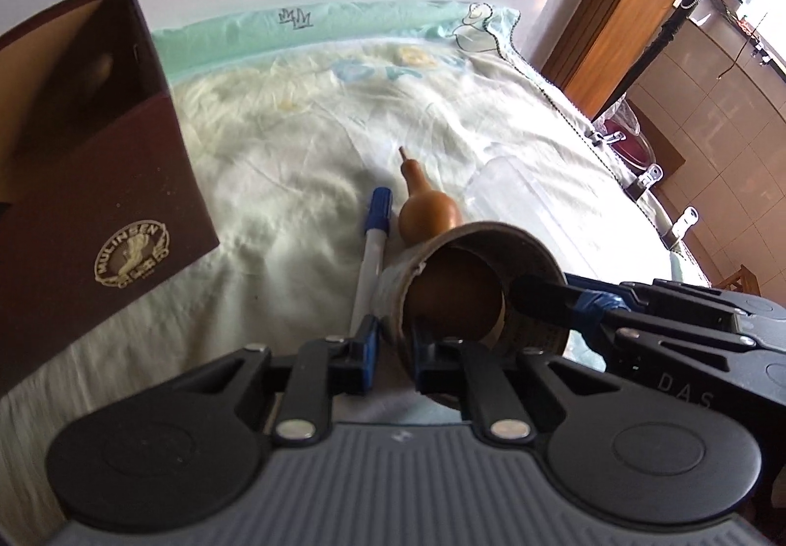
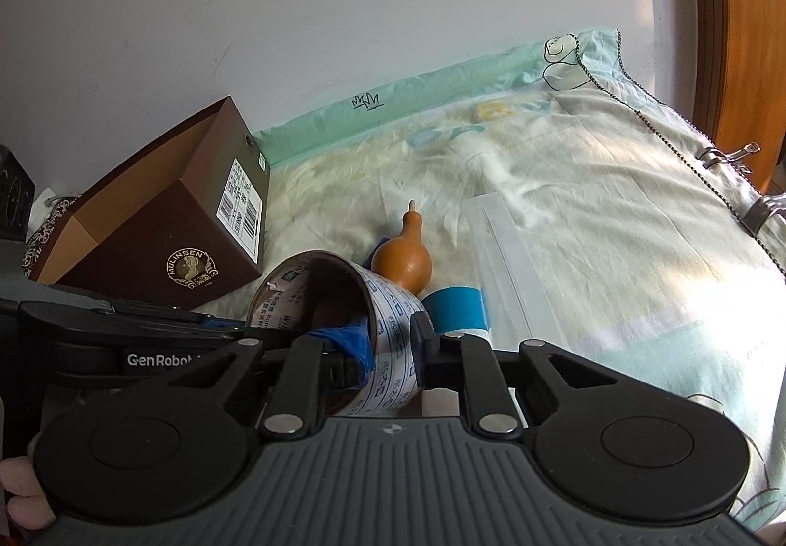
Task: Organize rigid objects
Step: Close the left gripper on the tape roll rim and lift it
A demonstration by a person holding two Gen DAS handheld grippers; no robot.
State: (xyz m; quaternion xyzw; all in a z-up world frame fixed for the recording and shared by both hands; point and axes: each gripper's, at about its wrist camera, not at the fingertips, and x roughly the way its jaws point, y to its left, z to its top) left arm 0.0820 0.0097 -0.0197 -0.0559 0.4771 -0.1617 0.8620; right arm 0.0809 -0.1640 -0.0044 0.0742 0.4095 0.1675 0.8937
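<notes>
Paper cup [image 2: 339,305], frame centre: wall clamped by both left gripper [image 1: 390,344] and right gripper [image 2: 388,349]; gourd [image 2: 405,254] behind.

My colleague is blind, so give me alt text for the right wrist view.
Both grippers pinch the rim of a paper cup lying sideways on a bed: right gripper on its near wall, left gripper reaching inside. Behind lie a gourd, clear lid and brown box.
</notes>
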